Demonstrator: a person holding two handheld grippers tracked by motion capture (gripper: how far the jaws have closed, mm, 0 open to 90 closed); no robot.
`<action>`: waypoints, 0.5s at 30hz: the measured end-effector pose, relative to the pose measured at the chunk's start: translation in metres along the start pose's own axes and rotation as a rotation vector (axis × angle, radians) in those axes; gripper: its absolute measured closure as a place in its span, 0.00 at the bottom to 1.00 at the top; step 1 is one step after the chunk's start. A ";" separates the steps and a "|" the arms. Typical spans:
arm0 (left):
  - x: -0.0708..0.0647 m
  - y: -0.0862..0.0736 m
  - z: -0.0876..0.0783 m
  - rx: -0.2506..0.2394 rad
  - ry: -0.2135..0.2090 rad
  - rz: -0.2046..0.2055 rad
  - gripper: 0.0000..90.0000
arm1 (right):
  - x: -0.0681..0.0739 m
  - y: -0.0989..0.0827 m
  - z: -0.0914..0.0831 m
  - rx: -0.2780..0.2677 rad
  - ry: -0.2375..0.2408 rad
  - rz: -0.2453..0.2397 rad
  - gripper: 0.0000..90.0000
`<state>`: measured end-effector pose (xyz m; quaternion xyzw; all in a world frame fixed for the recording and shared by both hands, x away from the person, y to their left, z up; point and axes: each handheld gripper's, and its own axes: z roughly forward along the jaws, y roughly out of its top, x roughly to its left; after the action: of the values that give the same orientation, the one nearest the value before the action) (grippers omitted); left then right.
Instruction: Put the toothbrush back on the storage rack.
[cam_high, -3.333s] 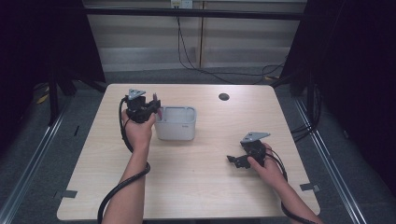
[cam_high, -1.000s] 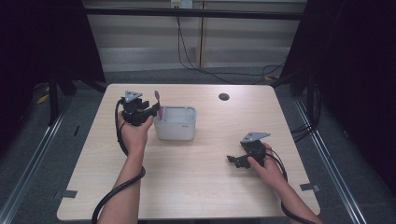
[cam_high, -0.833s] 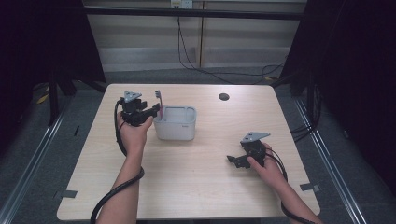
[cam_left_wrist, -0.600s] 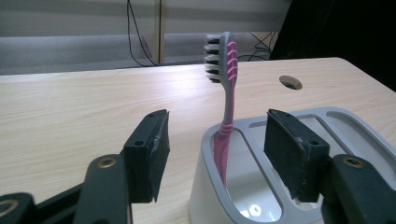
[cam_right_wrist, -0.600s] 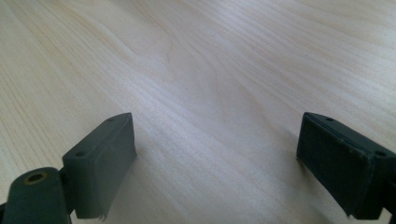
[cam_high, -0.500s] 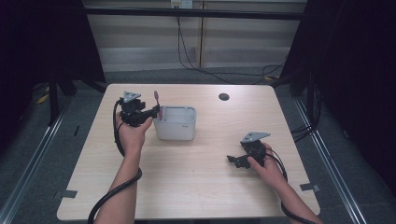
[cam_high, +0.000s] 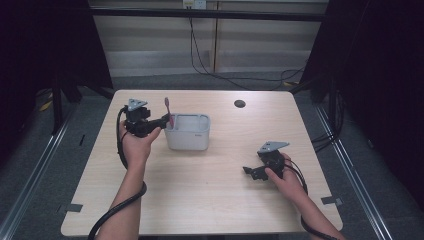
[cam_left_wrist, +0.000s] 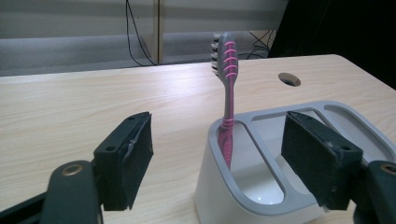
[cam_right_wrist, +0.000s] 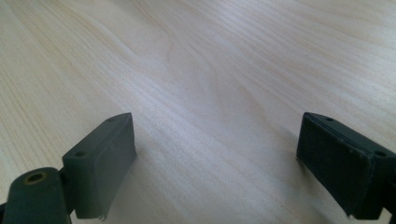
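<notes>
Left tongs (cam_left_wrist: 217, 170) just opened off pink-grey toothbrush (cam_left_wrist: 227, 93), upright in holder (cam_left_wrist: 261, 186).

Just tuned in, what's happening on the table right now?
The left tongs have just been opening around a pink toothbrush, which now stands upright in the end compartment of the grey holder, free of the pads. The right tongs rest open over bare table, holding nothing.
</notes>
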<state>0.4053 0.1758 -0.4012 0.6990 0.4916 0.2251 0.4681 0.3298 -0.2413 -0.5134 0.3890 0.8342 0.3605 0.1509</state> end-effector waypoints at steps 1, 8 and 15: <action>0.001 0.000 -0.001 0.000 -0.002 0.002 0.27 | 0.000 0.000 0.000 0.000 0.000 0.000 0.12; 0.005 -0.006 -0.006 0.015 -0.027 0.007 0.25 | 0.000 0.000 0.000 0.000 0.000 0.000 0.12; 0.010 -0.011 -0.014 0.015 -0.039 0.002 0.25 | 0.000 0.000 0.000 0.000 0.000 0.000 0.12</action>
<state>0.3932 0.1914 -0.4054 0.7074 0.4832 0.2081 0.4719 0.3298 -0.2412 -0.5134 0.3889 0.8342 0.3606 0.1511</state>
